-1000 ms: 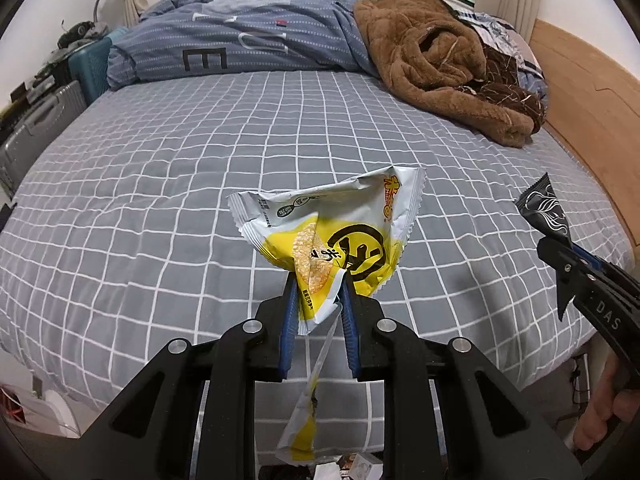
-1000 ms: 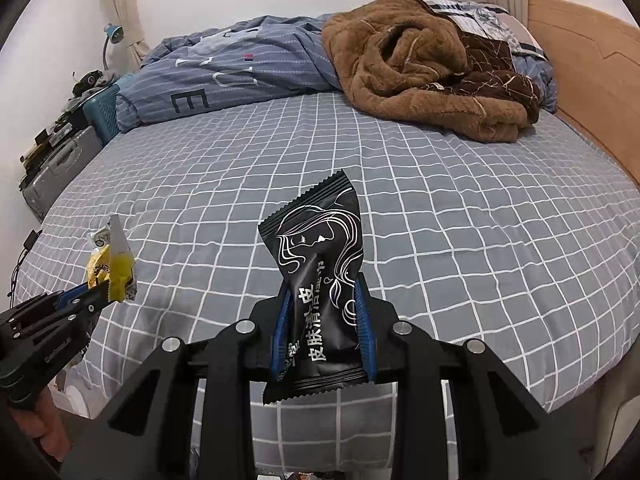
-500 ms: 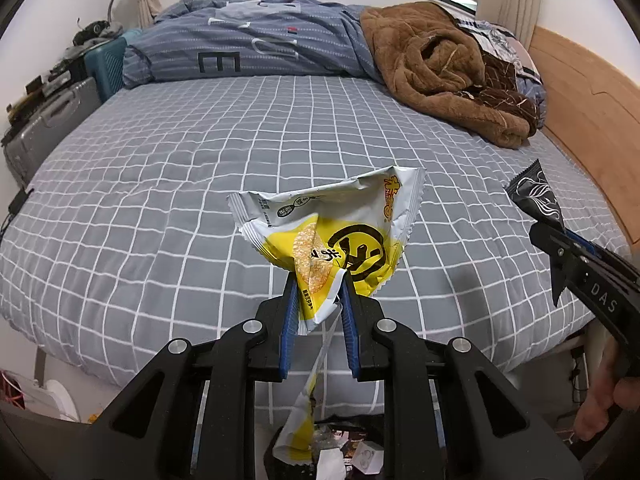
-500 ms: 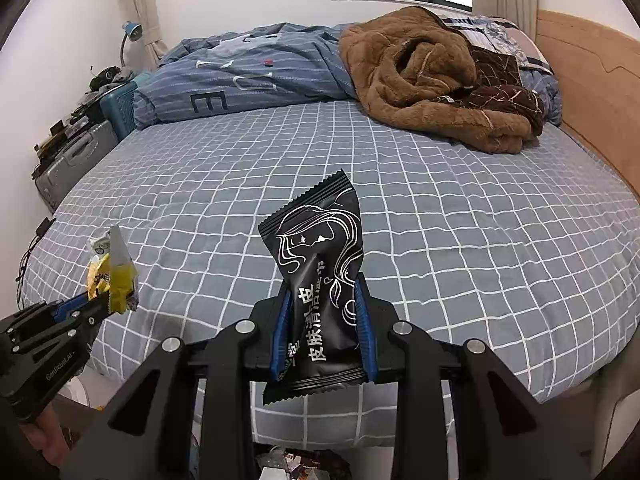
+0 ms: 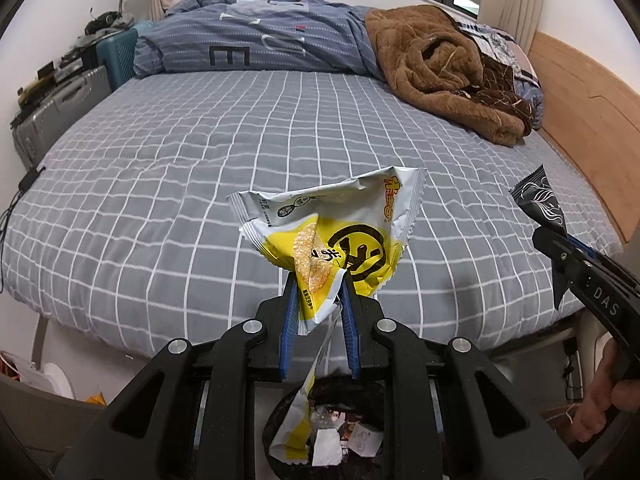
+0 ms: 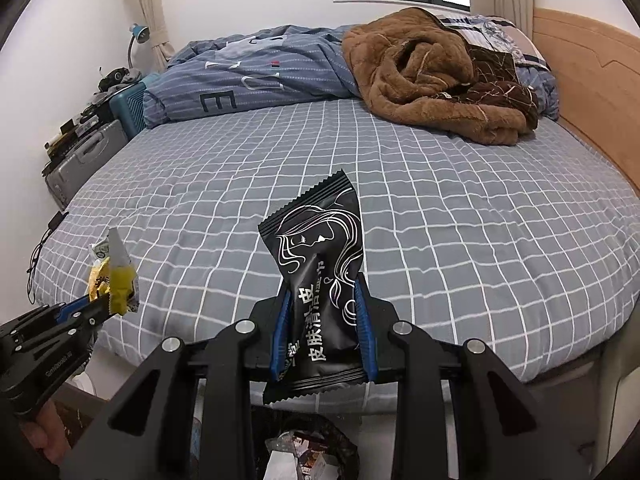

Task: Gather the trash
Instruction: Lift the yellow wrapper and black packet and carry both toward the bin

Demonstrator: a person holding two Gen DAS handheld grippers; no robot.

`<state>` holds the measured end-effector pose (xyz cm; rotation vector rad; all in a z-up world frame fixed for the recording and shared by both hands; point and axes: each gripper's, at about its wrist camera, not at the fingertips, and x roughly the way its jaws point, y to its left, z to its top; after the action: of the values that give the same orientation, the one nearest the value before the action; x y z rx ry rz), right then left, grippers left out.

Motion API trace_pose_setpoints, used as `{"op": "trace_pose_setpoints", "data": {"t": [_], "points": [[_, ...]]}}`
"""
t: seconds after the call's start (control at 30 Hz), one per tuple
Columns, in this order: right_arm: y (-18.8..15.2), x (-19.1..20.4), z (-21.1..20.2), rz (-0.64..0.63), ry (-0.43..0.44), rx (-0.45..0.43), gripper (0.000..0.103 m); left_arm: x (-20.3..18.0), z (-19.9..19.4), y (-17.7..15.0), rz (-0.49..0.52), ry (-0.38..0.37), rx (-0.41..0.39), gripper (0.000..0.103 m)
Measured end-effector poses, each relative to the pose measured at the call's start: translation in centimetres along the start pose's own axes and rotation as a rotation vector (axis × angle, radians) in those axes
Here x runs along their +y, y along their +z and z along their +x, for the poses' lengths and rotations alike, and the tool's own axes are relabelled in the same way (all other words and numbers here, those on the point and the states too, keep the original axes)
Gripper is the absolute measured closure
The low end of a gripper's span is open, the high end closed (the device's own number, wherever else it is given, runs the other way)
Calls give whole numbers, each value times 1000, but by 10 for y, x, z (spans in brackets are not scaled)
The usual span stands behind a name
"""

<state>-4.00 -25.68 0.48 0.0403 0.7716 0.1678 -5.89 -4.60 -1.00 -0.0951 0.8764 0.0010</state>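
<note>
I am holding a crinkled yellow-and-white foil snack wrapper (image 5: pixel 332 236) in my left gripper (image 5: pixel 316 308), the blue-padded fingers (image 5: pixel 289 320) clenched on its lower corner. I am gripping it low so that the bulk of it fans up and forward, clear of the camera, while a torn strip is dangling down between the fingers toward the dark round trash bin (image 5: pixel 320 432) below. Its long axis is running roughly left to right, the top edge tilting up toward the right.

My right gripper (image 6: pixel 322 332) is pinching a glossy black sachet with a white line drawing of a woman (image 6: pixel 318 280). The fingers are closed on its lower half. It is standing nearly upright, long axis pointing away from me and leaning slightly right, serrated end on top.

Both pieces are hanging in the air off the near edge of the bed with the grey checked sheet (image 6: pixel 460 208), not touching it. The bin's mouth (image 6: pixel 312 448) is showing under the right gripper too, already carrying scraps. I judge both pieces are being carried to a drop: each needs to sit squarely over the opening before I release, and the light wrapper may drift or cling.
</note>
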Motion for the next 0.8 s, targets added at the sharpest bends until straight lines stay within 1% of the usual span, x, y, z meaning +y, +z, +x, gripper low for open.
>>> {"op": "trace_pose_setpoints", "data": {"t": [0.2,0.3,0.47,0.67,0.8], "points": [[-19,7,-18,-2,10,-1,75,4,-10,-22,5,-2,15,83],[-28,10,-26,-13,2,1,75,7,-15,-35,2,1,24,83],[-39,13,-34,-13,12,7,75,10,-27,-54,8,2,25,83],[-56,20,-45,-16,22,18,75,12,-39,-69,7,6,23,83],[-66,24,-48,-19,27,32,75,11,-39,-83,15,7,42,83]]}}
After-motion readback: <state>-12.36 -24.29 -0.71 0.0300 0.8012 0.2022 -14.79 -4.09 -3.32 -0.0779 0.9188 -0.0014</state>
